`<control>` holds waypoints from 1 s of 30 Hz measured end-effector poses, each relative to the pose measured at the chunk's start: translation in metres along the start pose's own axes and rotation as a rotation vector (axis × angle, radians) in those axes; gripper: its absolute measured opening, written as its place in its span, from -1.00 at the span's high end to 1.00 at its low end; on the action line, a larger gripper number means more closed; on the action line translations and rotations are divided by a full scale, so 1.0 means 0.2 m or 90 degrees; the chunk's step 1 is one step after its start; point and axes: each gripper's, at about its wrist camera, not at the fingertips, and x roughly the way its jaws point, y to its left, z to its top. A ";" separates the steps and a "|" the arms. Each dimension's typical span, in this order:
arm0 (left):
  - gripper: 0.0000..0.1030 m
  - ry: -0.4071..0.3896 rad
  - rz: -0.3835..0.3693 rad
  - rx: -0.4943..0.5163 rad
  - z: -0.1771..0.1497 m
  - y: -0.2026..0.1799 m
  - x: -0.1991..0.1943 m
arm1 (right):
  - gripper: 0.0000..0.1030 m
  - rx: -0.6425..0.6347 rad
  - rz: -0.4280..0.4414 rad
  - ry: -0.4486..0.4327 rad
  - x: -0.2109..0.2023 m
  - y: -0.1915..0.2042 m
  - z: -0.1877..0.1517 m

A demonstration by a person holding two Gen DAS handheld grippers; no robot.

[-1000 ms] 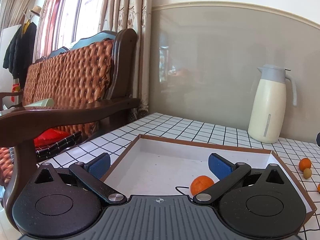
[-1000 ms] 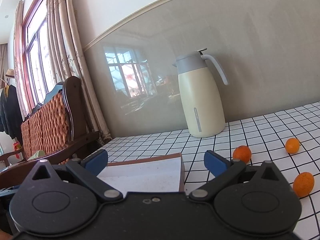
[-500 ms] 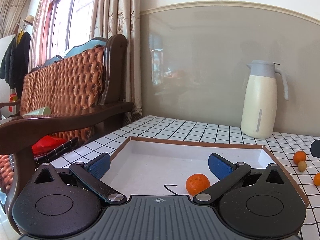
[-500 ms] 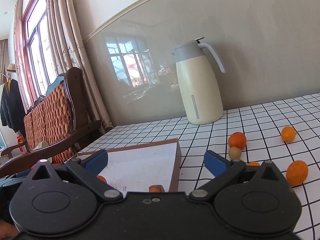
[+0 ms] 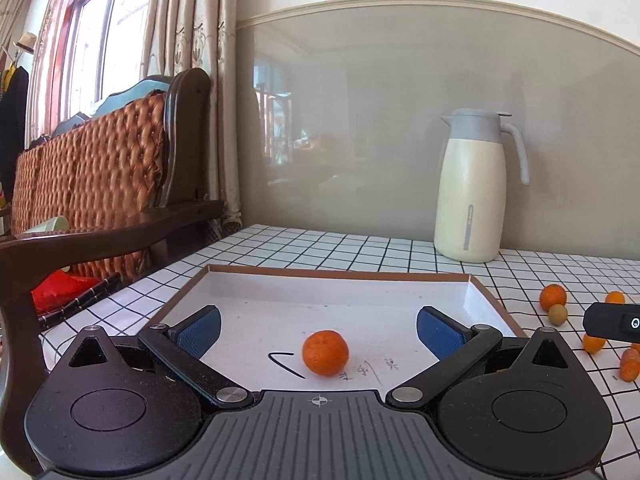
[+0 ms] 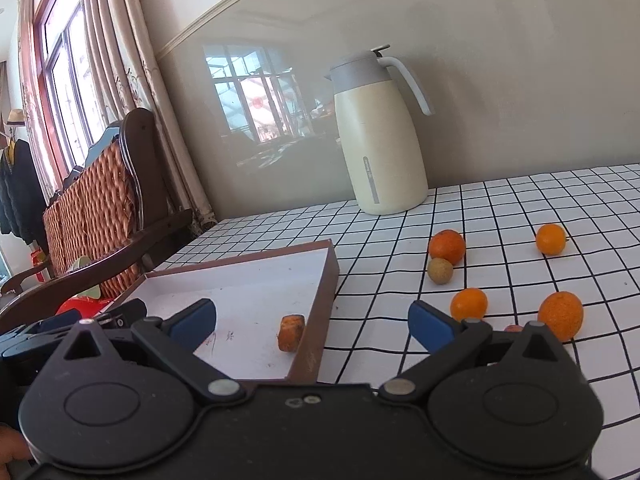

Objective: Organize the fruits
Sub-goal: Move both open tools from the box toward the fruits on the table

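A shallow brown box (image 5: 336, 274) with a white floor lies on the checked table. One orange (image 5: 325, 352) sits inside it, between the fingers of my open, empty left gripper (image 5: 319, 326). In the right wrist view the box (image 6: 326, 280) holds a small orange-brown piece (image 6: 291, 333) by its right wall. My right gripper (image 6: 312, 320) is open and empty, straddling that wall. Several oranges lie on the table to the right, among them one (image 6: 447, 246) beside a small tan fruit (image 6: 440, 270), another (image 6: 469, 304) near my right finger, and one (image 6: 561, 315) further right.
A cream jug (image 6: 378, 140) with a grey lid stands at the back by the wall. A dark wooden sofa (image 5: 100, 208) with orange cushions is left of the table. The right gripper's tip (image 5: 612, 321) shows at the left view's right edge.
Both grippers have pulled back and risen, so more of the box and the table shows. The orange now lies centred between the left fingers. Both stay open.
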 end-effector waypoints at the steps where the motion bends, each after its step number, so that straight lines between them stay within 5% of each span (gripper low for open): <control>1: -1.00 0.000 -0.007 0.001 0.00 -0.02 0.00 | -0.88 -0.002 -0.004 0.000 -0.01 -0.01 0.00; 30: -0.99 0.025 -0.216 0.095 -0.09 -0.70 -0.10 | -0.88 0.054 -0.199 -0.052 -0.33 -0.47 -0.03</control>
